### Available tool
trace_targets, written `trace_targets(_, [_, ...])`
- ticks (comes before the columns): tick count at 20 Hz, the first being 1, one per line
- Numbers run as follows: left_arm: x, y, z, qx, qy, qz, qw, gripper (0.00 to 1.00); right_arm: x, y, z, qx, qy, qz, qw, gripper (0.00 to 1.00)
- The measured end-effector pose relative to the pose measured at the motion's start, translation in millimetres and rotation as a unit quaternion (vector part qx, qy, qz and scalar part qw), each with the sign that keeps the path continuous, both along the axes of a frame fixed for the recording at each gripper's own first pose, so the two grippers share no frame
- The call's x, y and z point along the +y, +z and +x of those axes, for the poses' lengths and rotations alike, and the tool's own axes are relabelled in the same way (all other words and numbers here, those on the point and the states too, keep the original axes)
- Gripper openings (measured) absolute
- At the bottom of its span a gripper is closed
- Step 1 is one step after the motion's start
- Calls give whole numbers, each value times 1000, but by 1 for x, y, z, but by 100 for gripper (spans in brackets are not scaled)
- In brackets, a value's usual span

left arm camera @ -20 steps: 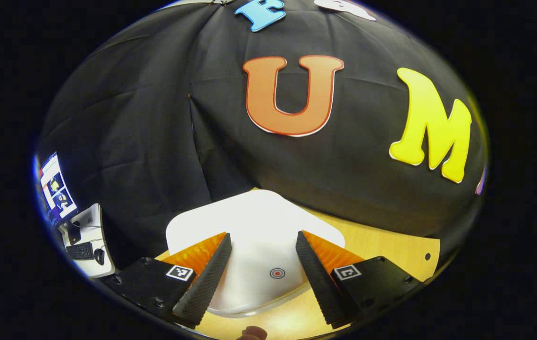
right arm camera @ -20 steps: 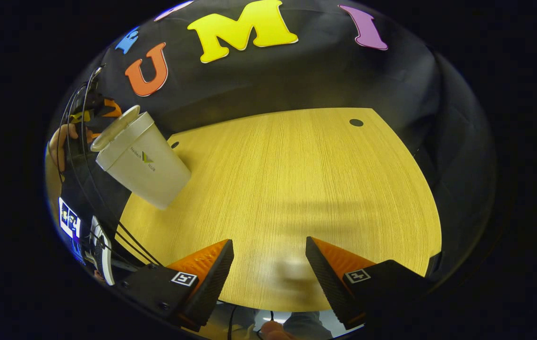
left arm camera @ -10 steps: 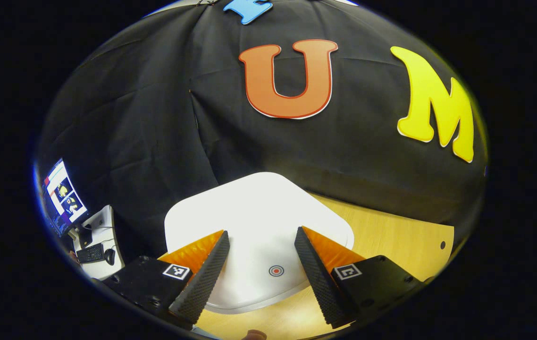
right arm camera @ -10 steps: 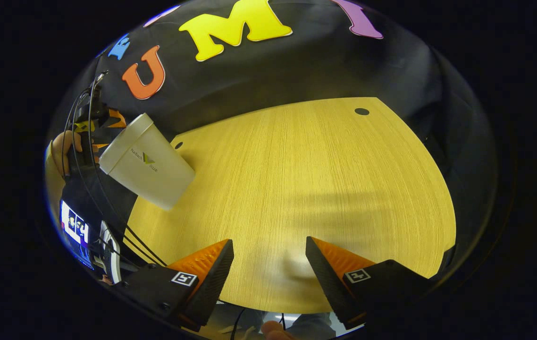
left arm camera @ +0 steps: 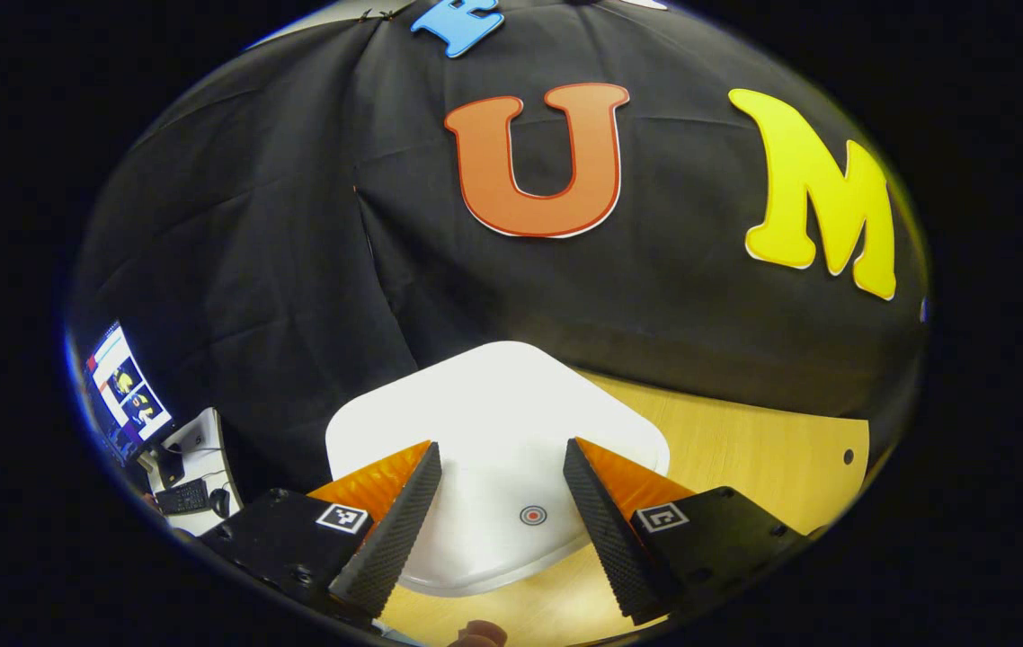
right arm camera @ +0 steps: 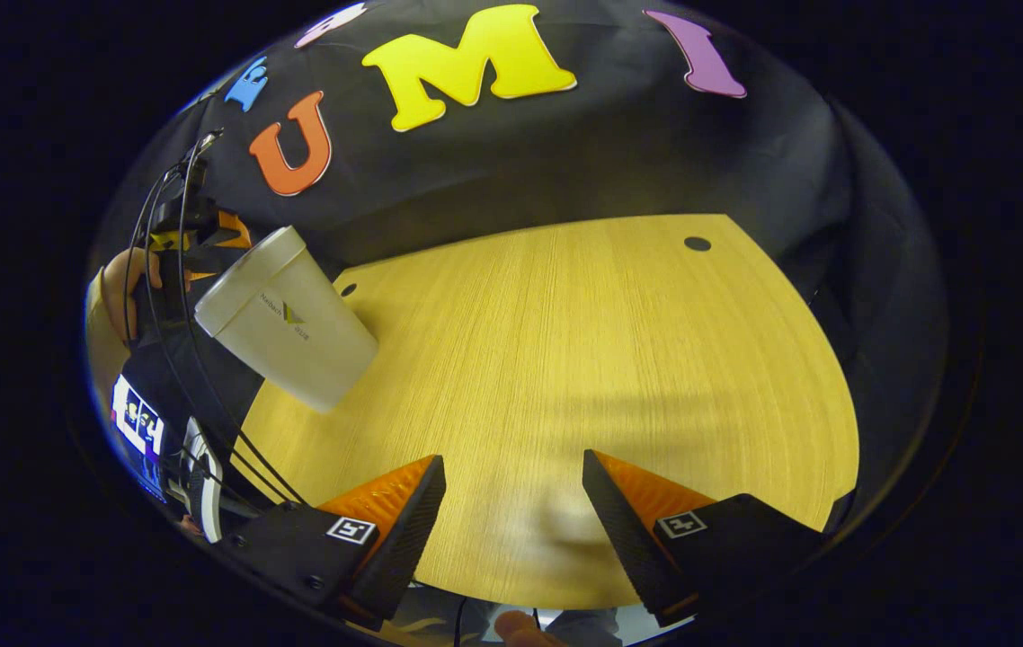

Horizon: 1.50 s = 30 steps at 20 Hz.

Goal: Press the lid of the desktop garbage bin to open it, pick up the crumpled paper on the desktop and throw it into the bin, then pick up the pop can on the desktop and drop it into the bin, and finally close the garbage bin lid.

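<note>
Wooden worktop (right arm camera: 583,359) carries one white bin (right arm camera: 296,328), lid (left arm camera: 493,431) closed. Your left tongs (left arm camera: 498,512) hang spread above that lid; your right tongs (right arm camera: 511,521) stand spread, well apart from the bin.

Both the left gripper (left arm camera: 498,485) and the right gripper (right arm camera: 513,499) have ridged wedge fingers on black bodies bearing square markers and screws.

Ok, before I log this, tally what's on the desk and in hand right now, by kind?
Bins: 1, white, lid down, standing on the wooden desk (bin)
Claws: 2, both open and empty (left claw, right claw)
Desks: 1
Total: 4
</note>
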<state>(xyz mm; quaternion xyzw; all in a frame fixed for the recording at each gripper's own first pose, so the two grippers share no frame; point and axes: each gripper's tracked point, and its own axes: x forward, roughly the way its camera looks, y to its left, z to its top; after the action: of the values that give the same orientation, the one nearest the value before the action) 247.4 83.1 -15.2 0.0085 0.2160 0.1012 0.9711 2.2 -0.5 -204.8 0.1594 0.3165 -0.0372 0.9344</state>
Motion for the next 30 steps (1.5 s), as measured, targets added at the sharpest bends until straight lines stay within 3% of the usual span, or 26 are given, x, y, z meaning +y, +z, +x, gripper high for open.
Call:
trace_targets(4, [11,31,-28,-40,-20,9,999,93,3,38,2,-40,-2,-26,999,97])
trace_targets(7, [10,40,-51,-62,-48,-18,997,93,10,67,3,-72,-8,-36,997,94])
trace_targets(9, [8,43,-71,-76,-67,-28,994,93,15,92,3,-103,-16,-44,994,97])
trace_targets(13, [-6,43,-106,-98,-119,-34,987,93,17,151,-1,-188,-27,-110,976,93])
trace_targets(14, [-9,42,-114,-104,-130,-28,986,93,23,161,-6,-201,-22,-123,971,97])
trace_targets(18, [-23,35,-160,-131,-175,-15,976,93,40,193,-20,-237,-21,-167,957,97])
trace_targets(23, [-41,13,-216,-152,-227,-13,962,93,42,208,-47,-257,-84,-177,946,96])
trace_targets(25, [-46,21,-229,-173,-237,-19,956,93,48,206,-52,-260,-83,-182,945,96])
trace_targets(27, [-59,20,-236,-179,-258,-21,949,93,58,192,-54,-248,-73,-171,951,96])
trace_targets(30, [-57,20,-240,-185,-260,-6,948,93,61,189,-54,-245,-73,-166,953,96])
